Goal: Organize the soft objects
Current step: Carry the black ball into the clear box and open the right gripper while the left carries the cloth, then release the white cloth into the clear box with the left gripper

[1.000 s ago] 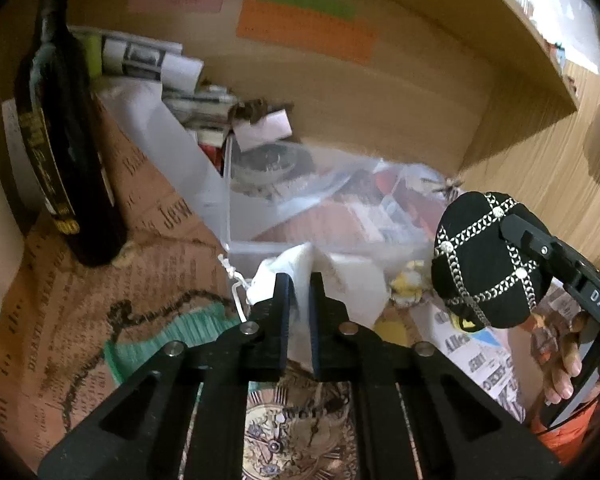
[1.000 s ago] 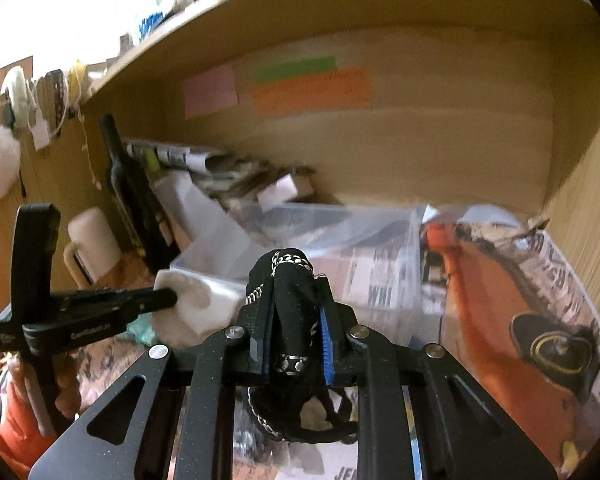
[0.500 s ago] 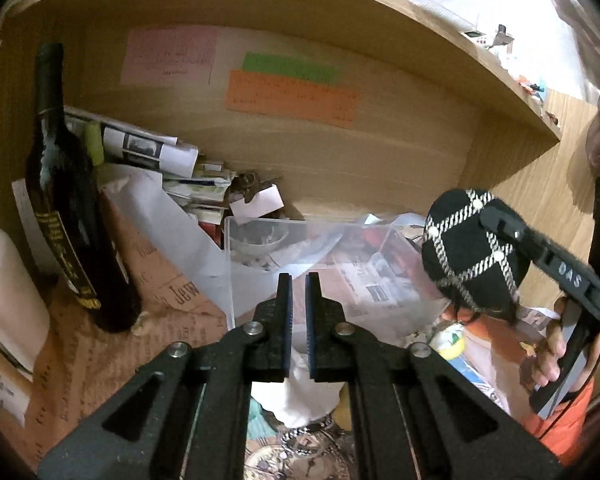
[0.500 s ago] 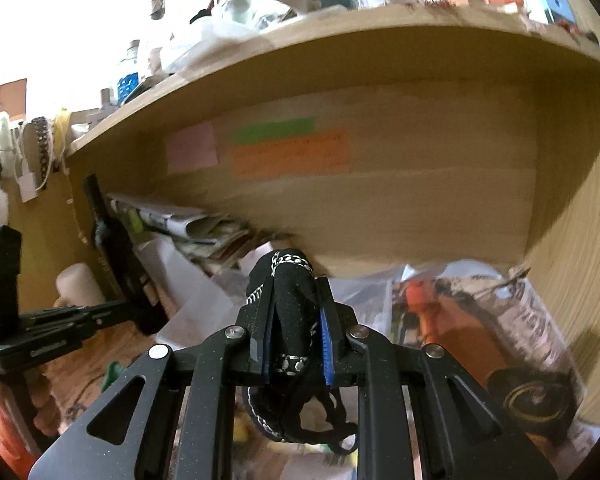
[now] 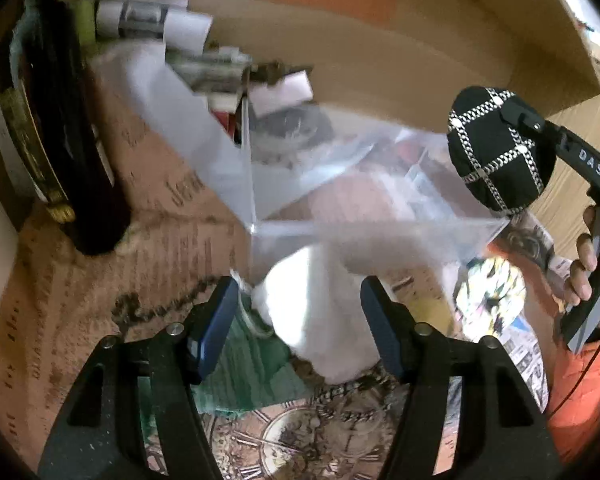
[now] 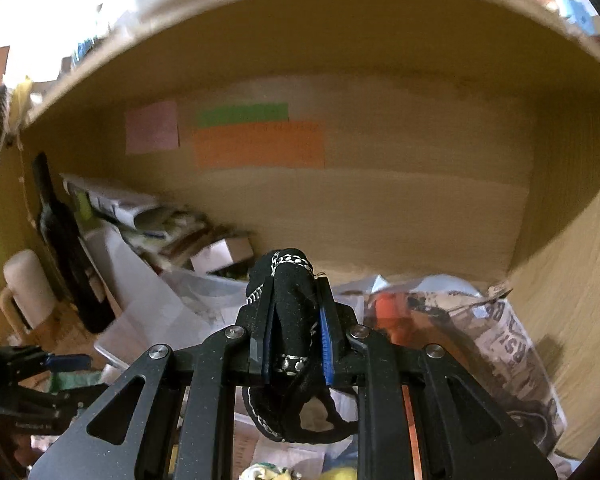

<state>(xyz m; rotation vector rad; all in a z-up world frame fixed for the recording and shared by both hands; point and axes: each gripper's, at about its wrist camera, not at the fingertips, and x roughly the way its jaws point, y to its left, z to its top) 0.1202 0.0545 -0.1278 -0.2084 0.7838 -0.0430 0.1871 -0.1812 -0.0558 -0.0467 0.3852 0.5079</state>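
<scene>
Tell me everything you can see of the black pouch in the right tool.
The black pouch is soft, rounded and fabric-like, crossed by a grid of silver chain with small studs at the crossings. The right tool is shut on it, squeezing it between blue-padded fingers. It hangs in the air above the clear plastic bin, touching nothing else; a looped end dangles below.

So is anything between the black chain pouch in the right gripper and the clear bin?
Nothing visible. The right gripper holds the black pouch in open air above the clear bin's right corner. The white soft item lies outside the bin's near wall.
</scene>
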